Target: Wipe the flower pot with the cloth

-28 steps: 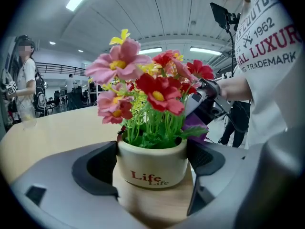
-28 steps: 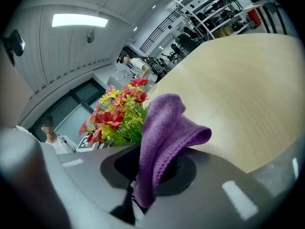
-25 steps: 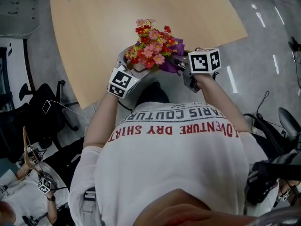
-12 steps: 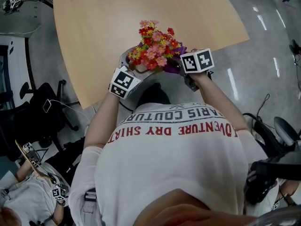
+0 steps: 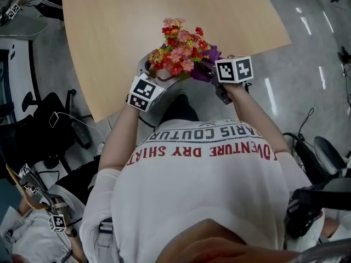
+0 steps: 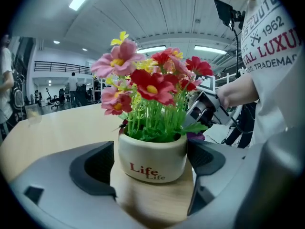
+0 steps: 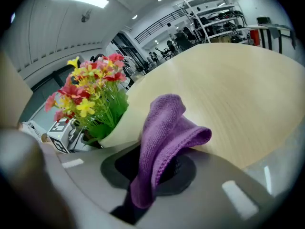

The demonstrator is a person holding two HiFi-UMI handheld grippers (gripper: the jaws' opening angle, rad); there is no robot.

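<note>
A cream flower pot (image 6: 152,157) with red "Life" print holds red, pink and yellow flowers (image 5: 180,51). It stands at the near edge of the wooden table (image 5: 115,32). My left gripper (image 6: 151,171) is shut on the pot, one dark pad against each side. In the head view the left gripper (image 5: 158,74) sits under the blooms, which hide the pot. My right gripper (image 7: 157,168) is shut on a purple cloth (image 7: 167,132), which stands up folded between the jaws. The right gripper (image 5: 213,74) holds the cloth (image 5: 207,64) against the pot's right side.
The table stretches away beyond the pot, and its near edge lies just under both grippers. Black chairs (image 5: 38,130) stand on the grey floor at the left. Another person (image 5: 38,229) with a marker cube sits at the bottom left.
The right gripper with the cloth slid a little left toward the pot, then back right. The pot stays held in the left gripper.
</note>
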